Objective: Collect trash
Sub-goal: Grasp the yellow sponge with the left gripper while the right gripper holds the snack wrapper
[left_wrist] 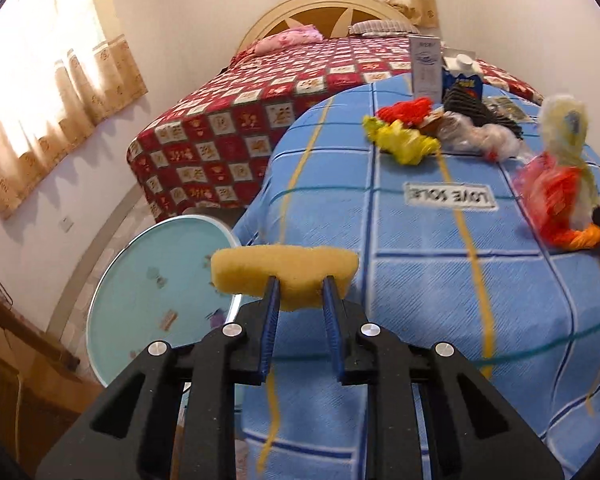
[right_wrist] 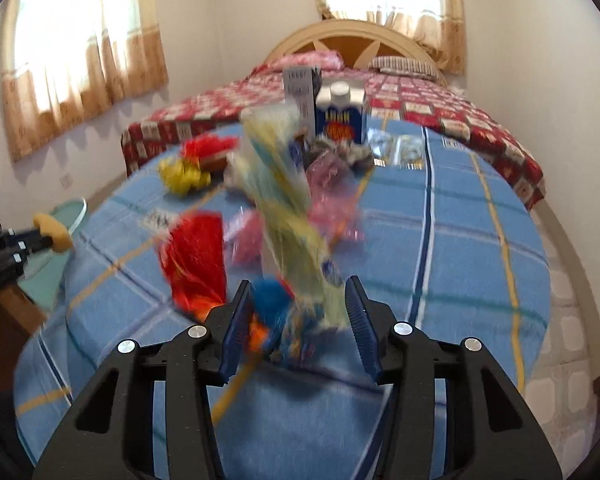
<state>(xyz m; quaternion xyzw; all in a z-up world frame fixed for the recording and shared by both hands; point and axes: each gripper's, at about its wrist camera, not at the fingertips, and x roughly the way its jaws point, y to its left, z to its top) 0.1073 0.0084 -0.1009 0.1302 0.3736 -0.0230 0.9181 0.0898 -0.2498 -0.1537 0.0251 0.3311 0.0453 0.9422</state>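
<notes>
My left gripper [left_wrist: 300, 284] pinches the yellow foam sponge [left_wrist: 285, 273] beside the round pale-green bin [left_wrist: 160, 280], ready to drop; right gripper [right_wrist: 298, 304] jaws clasp blurred crumpled plastic wrappers [right_wrist: 284, 208] above the blue checked blanket [right_wrist: 440, 248].

Black grippers [left_wrist: 300, 284], blue ribbed pads [right_wrist: 236, 328], silver screws

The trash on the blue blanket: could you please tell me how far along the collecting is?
Done: a few scraps already lie in the pale round bin.
In hand: the left claw grips a yellow sponge near the bin; the right claw has a blurred bundle of wrappers between its jaws.
Left: yellow and red wrappers, clear plastic, a blue carton and a white box on the blue blanket.
</notes>
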